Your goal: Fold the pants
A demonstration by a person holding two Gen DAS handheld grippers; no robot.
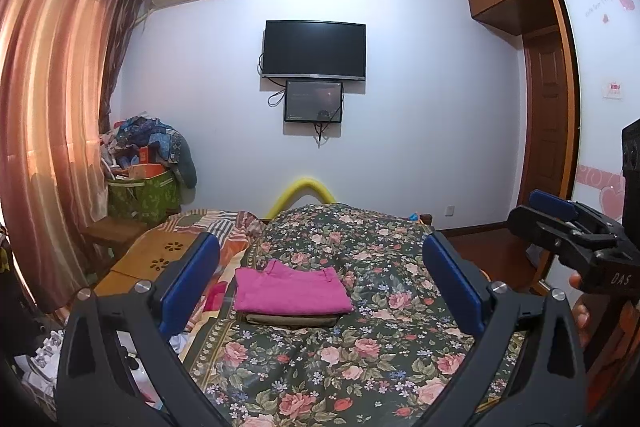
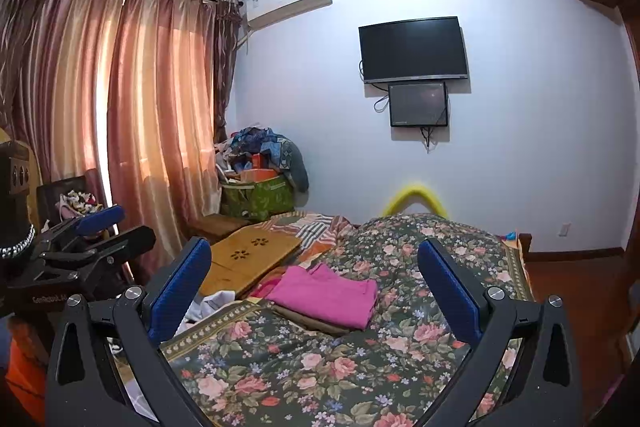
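Note:
Pink pants [image 1: 290, 291] [image 2: 326, 297] lie folded into a neat rectangle on a floral bedspread [image 1: 360, 355] [image 2: 280, 367]. They rest on top of a folded olive-brown garment [image 1: 292, 319] [image 2: 304, 321]. My left gripper [image 1: 320, 243] is open, its blue pads wide apart on either side of the stack and short of it, with nothing between them. My right gripper [image 2: 314, 247] is also open and empty, pulled back from the pile. Each gripper shows in the other's view: the right gripper [image 1: 536, 211] at the right edge, the left gripper [image 2: 120, 227] at the left edge.
A wooden lap table [image 1: 160, 255] [image 2: 248, 255] lies on the bed left of the stack, with white cloth [image 2: 208, 303] near it. A green bag [image 1: 144, 195] heaped with clutter stands by the curtains [image 1: 52, 107]. A television [image 1: 314, 49] hangs on the far wall, and a wardrobe [image 1: 552, 87] is at right.

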